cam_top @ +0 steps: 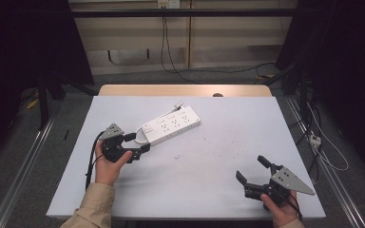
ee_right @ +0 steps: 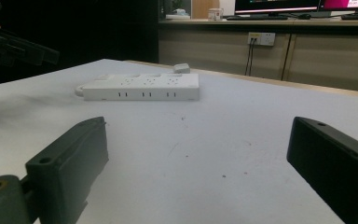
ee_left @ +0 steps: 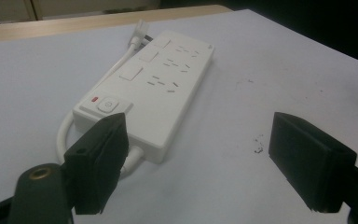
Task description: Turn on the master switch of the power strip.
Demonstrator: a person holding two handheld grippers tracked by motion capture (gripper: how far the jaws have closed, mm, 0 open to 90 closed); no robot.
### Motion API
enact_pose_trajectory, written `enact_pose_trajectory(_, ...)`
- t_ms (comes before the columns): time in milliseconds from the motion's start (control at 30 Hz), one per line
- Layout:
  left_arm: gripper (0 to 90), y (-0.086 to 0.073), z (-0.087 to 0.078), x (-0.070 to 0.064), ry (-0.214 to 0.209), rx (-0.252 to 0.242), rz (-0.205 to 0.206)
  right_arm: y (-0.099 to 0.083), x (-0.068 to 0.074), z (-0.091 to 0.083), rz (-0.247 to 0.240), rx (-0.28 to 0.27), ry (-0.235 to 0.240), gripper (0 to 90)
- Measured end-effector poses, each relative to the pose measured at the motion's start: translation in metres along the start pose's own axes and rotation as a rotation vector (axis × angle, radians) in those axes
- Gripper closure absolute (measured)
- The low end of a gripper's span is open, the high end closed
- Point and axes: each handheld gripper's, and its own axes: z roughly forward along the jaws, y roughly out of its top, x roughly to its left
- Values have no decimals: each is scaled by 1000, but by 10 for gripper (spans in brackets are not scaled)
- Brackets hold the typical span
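Left gripper [cam_top: 134, 144] sits with jaws wide at the switch end of the white power strip [cam_top: 172, 125] — nothing gripped yet, so the grasp looks still to come. Right gripper [cam_top: 252, 170] waits spread and empty near the table [cam_top: 218, 161] front edge. Open table lies between the 2 — ample room; the strip lies toward the far edge.

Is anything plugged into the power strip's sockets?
No, the power strip lies flat, face up, with every visible socket empty. Its own plug lies loose on the table, so it looks unpowered.
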Motion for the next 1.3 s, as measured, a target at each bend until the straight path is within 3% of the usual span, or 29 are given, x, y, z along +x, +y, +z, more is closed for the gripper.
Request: enact_pose_trajectory(1300, 150, -19, -32, -5, 8, -9, 10, 1, 1, 0, -4, 1, 9, 48)
